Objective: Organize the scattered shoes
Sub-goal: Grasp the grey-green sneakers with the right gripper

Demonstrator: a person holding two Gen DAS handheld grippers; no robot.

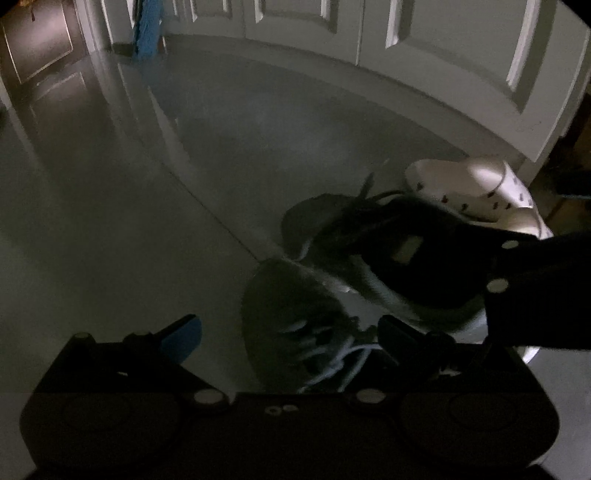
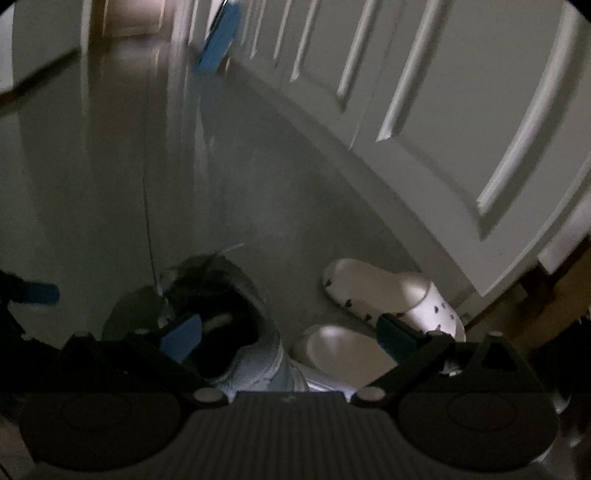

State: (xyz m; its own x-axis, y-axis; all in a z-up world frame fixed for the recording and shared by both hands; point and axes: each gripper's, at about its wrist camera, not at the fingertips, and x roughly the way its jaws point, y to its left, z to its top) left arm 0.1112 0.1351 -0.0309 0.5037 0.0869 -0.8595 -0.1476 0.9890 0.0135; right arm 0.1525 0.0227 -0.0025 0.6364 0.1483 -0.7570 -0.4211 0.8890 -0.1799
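Note:
In the left wrist view a dark grey sneaker with white laces [image 1: 295,317] lies on the floor between the spread fingers of my left gripper [image 1: 290,336], which is open. Just behind it is a second dark sneaker [image 1: 369,236], with my right gripper [image 1: 517,266] at its heel. In the right wrist view my right gripper [image 2: 290,334] is open. Its left pad [image 2: 183,336] hangs over that sneaker's [image 2: 229,295] dark opening, and its right finger is above two white clogs [image 2: 388,291] by the door.
White panelled doors [image 2: 443,110] run along the right and back. A blue object [image 1: 147,29] leans against them at the far end. Glossy pale floor [image 1: 129,184] stretches to the left. Brown wooden furniture [image 2: 554,288] stands at the right edge.

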